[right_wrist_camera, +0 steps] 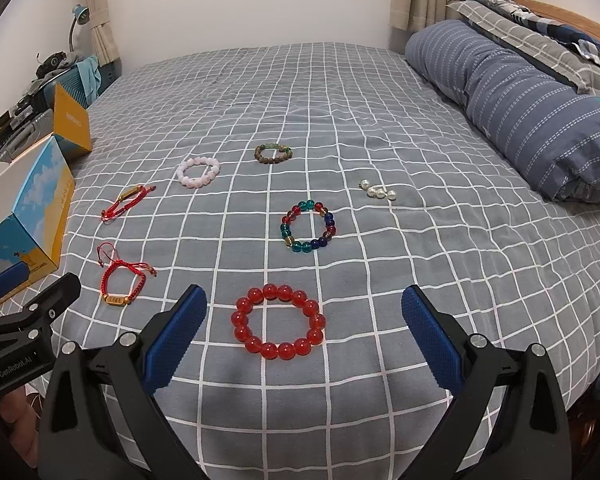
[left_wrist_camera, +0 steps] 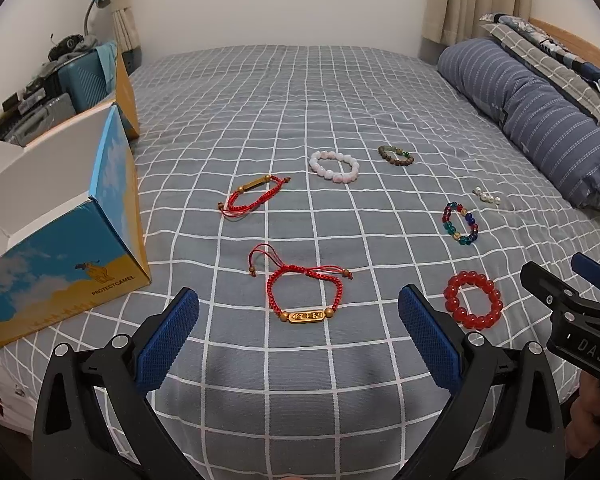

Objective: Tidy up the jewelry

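Observation:
Several bracelets lie on the grey checked bed. A red cord bracelet with a gold bar (left_wrist_camera: 302,300) (right_wrist_camera: 120,284) lies just ahead of my open left gripper (left_wrist_camera: 298,340). A red bead bracelet (right_wrist_camera: 278,322) (left_wrist_camera: 473,300) lies just ahead of my open right gripper (right_wrist_camera: 304,336). Farther off lie a second red cord bracelet (left_wrist_camera: 252,194) (right_wrist_camera: 126,200), a pink bead bracelet (left_wrist_camera: 334,166) (right_wrist_camera: 199,171), a brown-green bracelet (left_wrist_camera: 396,155) (right_wrist_camera: 273,152), a multicolour bead bracelet (left_wrist_camera: 460,224) (right_wrist_camera: 308,227) and pearl earrings (left_wrist_camera: 486,196) (right_wrist_camera: 378,191). Both grippers are empty.
An open blue-and-yellow cardboard box (left_wrist_camera: 60,240) (right_wrist_camera: 32,208) stands at the bed's left edge. A rolled blue striped duvet (left_wrist_camera: 540,120) (right_wrist_camera: 520,100) lies along the right. Luggage and clutter (left_wrist_camera: 60,80) sit beyond the box on the left.

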Tool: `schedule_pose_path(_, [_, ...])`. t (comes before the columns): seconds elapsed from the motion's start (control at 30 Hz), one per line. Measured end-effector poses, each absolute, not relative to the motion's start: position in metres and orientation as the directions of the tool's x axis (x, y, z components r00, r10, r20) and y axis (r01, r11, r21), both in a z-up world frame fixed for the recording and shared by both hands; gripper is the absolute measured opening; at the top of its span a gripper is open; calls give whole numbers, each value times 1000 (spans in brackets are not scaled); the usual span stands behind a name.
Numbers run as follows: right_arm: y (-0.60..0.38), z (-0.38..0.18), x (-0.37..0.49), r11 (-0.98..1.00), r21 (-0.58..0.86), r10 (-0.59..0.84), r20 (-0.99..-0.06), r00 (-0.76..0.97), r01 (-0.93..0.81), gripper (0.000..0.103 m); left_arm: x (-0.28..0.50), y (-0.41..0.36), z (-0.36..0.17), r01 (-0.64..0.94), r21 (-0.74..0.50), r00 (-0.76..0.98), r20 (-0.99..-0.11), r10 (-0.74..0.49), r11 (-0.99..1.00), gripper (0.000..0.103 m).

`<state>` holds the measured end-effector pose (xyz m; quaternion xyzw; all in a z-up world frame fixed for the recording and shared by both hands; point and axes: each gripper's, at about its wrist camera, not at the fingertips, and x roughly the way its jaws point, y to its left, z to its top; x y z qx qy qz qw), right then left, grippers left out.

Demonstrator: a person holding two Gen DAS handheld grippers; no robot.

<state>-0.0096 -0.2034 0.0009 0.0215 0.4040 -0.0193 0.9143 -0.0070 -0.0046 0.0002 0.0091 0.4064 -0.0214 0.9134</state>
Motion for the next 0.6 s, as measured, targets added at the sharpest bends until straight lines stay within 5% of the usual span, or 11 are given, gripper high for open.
schedule_pose_path(0.6, [-201, 3, -11, 998, 26, -14, -739, 674, 49, 94, -11, -4, 3, 49, 0, 673, -739, -33, 999, 97])
